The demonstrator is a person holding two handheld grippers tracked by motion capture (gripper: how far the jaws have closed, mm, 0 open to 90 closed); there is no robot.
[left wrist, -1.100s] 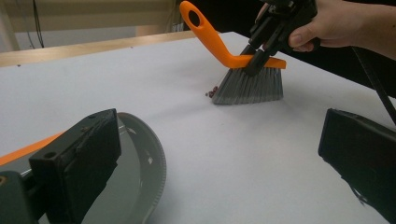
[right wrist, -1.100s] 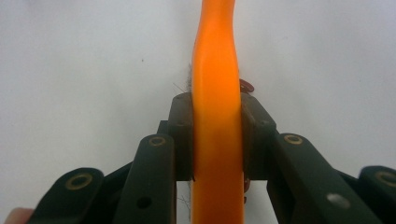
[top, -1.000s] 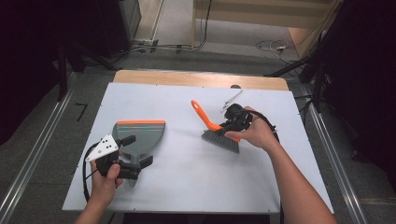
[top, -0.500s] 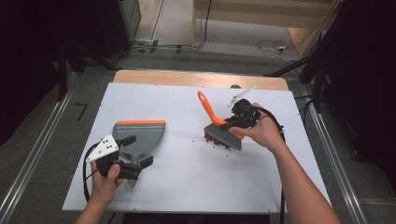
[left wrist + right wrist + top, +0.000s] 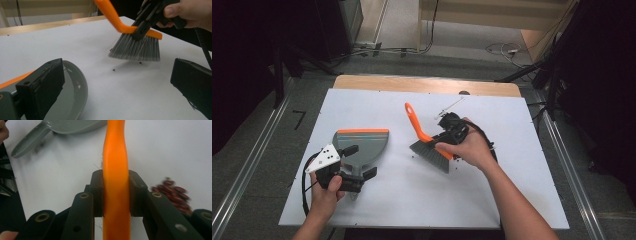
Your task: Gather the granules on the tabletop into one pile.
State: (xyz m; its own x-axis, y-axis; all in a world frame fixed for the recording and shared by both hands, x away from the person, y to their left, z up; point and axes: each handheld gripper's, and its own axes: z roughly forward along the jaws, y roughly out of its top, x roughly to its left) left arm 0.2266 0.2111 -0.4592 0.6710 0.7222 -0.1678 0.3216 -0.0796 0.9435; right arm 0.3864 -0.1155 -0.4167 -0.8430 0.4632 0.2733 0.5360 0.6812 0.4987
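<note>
A hand brush (image 5: 430, 151) with an orange handle (image 5: 115, 157) and grey bristles (image 5: 136, 48) hangs tilted over the middle of the white table (image 5: 412, 195). My right gripper (image 5: 451, 131) is shut on its handle, and both pads squeeze the orange plastic in the right gripper view (image 5: 116, 192). A small heap of red beans (image 5: 175, 195) lies beside the brush, and a few stray ones (image 5: 113, 70) lie under the bristles. The grey dustpan (image 5: 362, 142) with its orange lip lies to the left. My left gripper (image 5: 357, 162) stands open around the dustpan's handle (image 5: 75, 97), its jaws wide apart (image 5: 116, 82).
A wooden strip (image 5: 422, 84) runs along the table's far edge. Metal rails (image 5: 257, 150) flank the table on both sides. Cables lie on the floor behind it. Bare white surface stretches in front of the brush and dustpan.
The right hand first shifted the brush slightly right, then swept it left toward the dustpan. The left hand and dustpan stayed put.
</note>
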